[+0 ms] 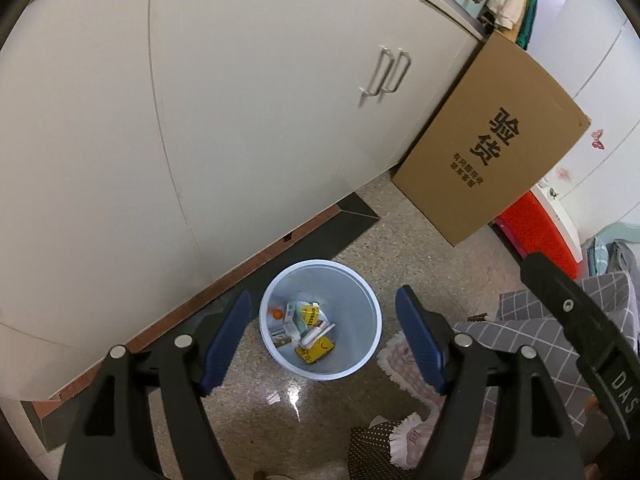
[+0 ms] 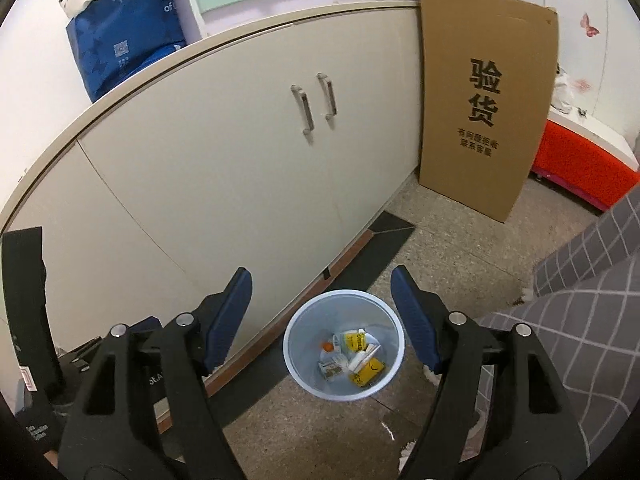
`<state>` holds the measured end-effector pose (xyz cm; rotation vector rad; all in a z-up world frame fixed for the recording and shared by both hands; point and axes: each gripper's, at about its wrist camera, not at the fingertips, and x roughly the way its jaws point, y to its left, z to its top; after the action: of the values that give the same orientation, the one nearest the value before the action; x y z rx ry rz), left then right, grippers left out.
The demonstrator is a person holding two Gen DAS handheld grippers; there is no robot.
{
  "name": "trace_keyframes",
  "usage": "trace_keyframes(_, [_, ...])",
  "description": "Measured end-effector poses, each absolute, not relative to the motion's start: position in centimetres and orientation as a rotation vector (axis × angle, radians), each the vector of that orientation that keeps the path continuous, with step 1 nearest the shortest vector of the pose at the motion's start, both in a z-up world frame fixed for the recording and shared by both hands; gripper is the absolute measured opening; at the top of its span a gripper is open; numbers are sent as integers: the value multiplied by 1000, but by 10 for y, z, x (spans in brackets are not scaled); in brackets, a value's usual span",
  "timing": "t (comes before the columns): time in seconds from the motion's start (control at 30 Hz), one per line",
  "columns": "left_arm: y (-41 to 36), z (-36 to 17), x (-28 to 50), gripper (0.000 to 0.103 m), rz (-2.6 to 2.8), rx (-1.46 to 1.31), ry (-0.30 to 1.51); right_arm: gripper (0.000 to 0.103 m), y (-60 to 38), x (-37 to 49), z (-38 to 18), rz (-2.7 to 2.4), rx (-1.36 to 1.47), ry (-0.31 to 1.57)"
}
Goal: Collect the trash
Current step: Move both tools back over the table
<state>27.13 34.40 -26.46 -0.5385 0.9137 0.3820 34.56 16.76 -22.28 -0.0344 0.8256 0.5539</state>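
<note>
A white round trash bin (image 1: 362, 354) stands on the speckled floor beside the cabinet; it also shows in the right wrist view (image 2: 298, 356). Inside lie several pieces of trash (image 1: 306, 330): yellow packets, small boxes, a white tube and an orange cap, seen too in the right wrist view (image 2: 354, 354). My left gripper (image 1: 323, 308) is open and empty, held above the bin. My right gripper (image 2: 321, 286) is open and empty, above the bin's far rim. The right gripper's black body (image 1: 580, 320) shows at the right of the left wrist view.
A white cabinet (image 2: 240, 152) with two door handles runs along the left. A tall cardboard box (image 2: 486, 96) leans beside it. A red stool (image 2: 580, 168) stands behind. Grey checked fabric (image 2: 580, 300) and a fringed mat (image 1: 404, 364) lie at the right.
</note>
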Motion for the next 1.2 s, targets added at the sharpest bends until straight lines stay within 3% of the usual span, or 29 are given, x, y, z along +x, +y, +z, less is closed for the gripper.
trace_keyframes(0.27, [322, -242, 262, 73, 339, -521, 891, 73, 137, 333, -204, 504, -6, 821])
trace_keyframes(0.6, [263, -181, 242, 75, 255, -469, 795, 83, 62, 291, -142, 452, 74, 707])
trace_keyframes(0.9, [140, -124, 232, 77, 77, -320, 724, 85, -56, 250, -93, 300, 135, 594])
trace_keyframes(1.2, [-7, -102, 239, 77, -127, -103, 726, 85, -199, 216, -77, 68, 205, 537])
